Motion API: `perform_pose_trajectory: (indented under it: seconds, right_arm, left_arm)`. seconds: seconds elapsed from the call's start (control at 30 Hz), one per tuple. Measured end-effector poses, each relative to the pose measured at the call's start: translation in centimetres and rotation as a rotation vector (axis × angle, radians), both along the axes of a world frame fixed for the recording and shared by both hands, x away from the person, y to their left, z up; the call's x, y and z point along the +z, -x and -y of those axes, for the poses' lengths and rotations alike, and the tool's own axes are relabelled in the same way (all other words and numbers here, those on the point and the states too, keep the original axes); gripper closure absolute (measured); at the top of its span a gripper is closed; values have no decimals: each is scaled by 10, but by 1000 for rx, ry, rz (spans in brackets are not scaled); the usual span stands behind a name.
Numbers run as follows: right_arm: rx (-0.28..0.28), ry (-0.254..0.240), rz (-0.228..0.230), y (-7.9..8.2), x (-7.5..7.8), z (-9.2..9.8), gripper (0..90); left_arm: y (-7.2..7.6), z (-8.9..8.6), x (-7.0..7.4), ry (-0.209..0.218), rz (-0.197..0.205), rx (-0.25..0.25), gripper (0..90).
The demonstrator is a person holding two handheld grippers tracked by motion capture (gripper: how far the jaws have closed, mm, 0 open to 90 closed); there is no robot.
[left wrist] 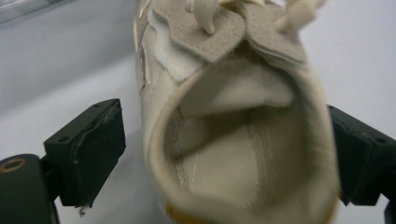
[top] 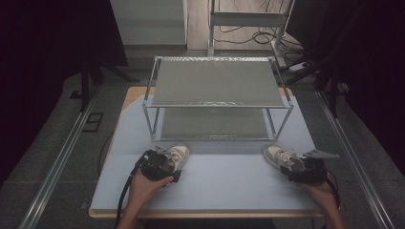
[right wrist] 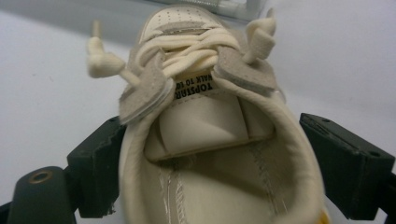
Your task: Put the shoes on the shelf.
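we've got each shoe heel-first between wide-open jaws: left gripper (top: 168,168) straddles the left shoe (top: 175,155), right gripper (top: 298,171) the right shoe (top: 279,156), nothing clamped; toes aim far toward the rack (top: 217,106).

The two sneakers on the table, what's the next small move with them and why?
Probably close both at once. The left hand-held gripper has its jaws spread on either side of the left sneaker heel, with a gap at one pad; the right hand-held gripper straddles the right sneaker likewise. Both shoes sit on the table before the rack.
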State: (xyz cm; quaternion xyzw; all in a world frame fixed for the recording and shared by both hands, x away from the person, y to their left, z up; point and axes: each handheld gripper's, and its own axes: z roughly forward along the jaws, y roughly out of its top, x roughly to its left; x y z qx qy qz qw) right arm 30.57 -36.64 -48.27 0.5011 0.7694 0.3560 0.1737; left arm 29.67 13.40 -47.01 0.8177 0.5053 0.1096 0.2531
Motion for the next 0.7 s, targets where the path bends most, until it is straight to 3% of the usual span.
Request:
perform_pose_trajectory:
  seconds: [0.13, 0.27, 0.57, 0.7]
  right_arm:
    - [16, 6, -13, -6, -2, -3, 161]
    - [37, 3, -17, -8, 0, -4, 212]
    - [37, 8, -28, -7, 2, -5, 269]
    - [29, 10, -20, -4, 3, -7, 280]
  left_arm:
    - [-7, 3, -5, -16, -44, 10, 104]
    - [-9, 3, -6, 3, -76, 0, 148]
    - [-5, 5, -5, -21, -33, -2, 249]
    - [-3, 1, -4, -7, -5, 6, 285]
